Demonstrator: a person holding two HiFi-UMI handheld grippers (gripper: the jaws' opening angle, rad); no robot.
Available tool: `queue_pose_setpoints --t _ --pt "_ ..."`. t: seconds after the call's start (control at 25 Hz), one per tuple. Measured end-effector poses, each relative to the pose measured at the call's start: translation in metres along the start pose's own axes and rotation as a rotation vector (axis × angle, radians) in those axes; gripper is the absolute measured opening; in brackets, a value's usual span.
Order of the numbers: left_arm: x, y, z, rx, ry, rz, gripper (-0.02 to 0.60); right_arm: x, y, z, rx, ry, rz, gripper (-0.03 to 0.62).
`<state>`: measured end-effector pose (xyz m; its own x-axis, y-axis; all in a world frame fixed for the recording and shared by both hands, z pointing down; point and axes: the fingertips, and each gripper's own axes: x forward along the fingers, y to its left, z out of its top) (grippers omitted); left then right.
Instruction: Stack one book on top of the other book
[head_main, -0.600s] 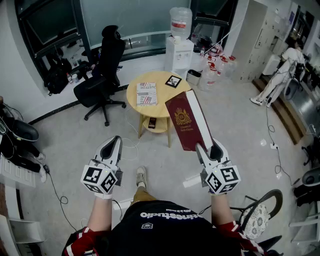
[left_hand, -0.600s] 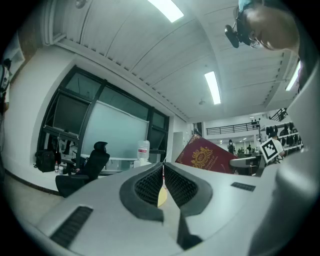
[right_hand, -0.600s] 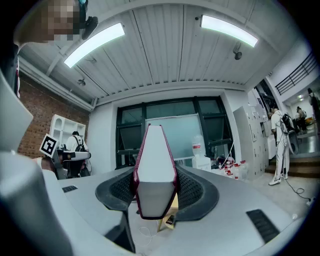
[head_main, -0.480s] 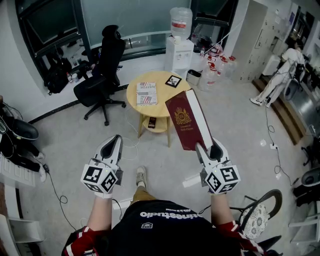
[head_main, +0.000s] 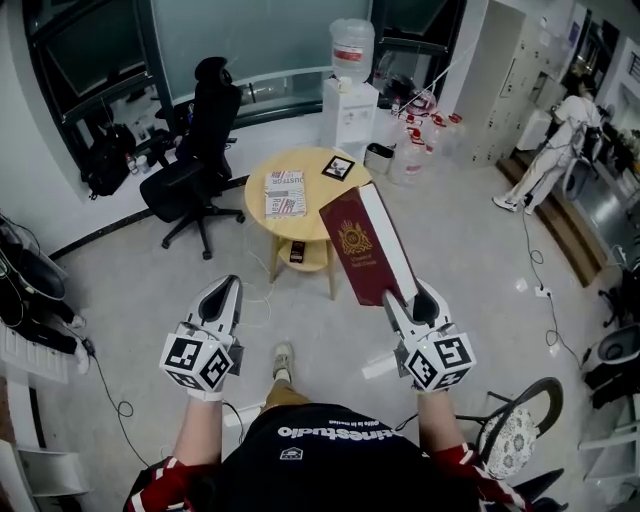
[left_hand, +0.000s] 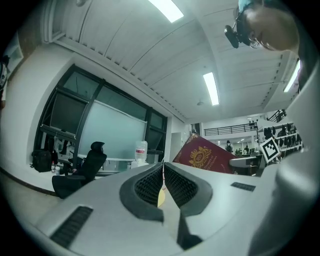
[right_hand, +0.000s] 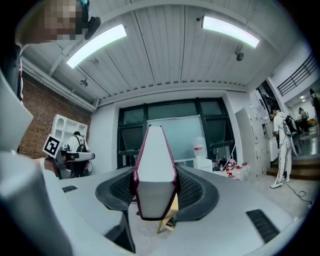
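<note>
My right gripper (head_main: 412, 297) is shut on a thick dark-red book (head_main: 360, 246) with a gold crest, held out level above the floor. In the right gripper view the red book (right_hand: 155, 165) stands on edge between the pads, page block toward the camera. A second book (head_main: 285, 191) with a white and red cover lies flat on the round wooden table (head_main: 262, 219) ahead. My left gripper (head_main: 222, 298) is shut with nothing in it, left of the red book. The left gripper view has the left gripper (left_hand: 163, 177) with jaws together and the red book (left_hand: 206, 157) to the right.
A small framed picture (head_main: 338, 166) lies on the table's far right. A black office chair (head_main: 195, 160) stands left of the table, a water dispenser (head_main: 349, 95) behind it. Cables trail over the grey floor (head_main: 130, 290). A person (head_main: 558, 140) stands far right.
Both grippers and the red book sit a little lower and nearer the table in the picture. The table and chair have shifted slightly left and down. The grip is unchanged.
</note>
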<state>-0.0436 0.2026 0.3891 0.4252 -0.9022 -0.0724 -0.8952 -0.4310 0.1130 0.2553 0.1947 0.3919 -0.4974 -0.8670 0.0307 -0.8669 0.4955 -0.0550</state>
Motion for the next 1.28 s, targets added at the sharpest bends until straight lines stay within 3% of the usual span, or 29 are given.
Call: queue_pose_setpoints --t 1.28 --pt "0.072 0.046 0.013 -0.036 -0.002 -0.031 0.025 0.081 -0.014 0.022 -0.007 0.017 -0.020 0.242"
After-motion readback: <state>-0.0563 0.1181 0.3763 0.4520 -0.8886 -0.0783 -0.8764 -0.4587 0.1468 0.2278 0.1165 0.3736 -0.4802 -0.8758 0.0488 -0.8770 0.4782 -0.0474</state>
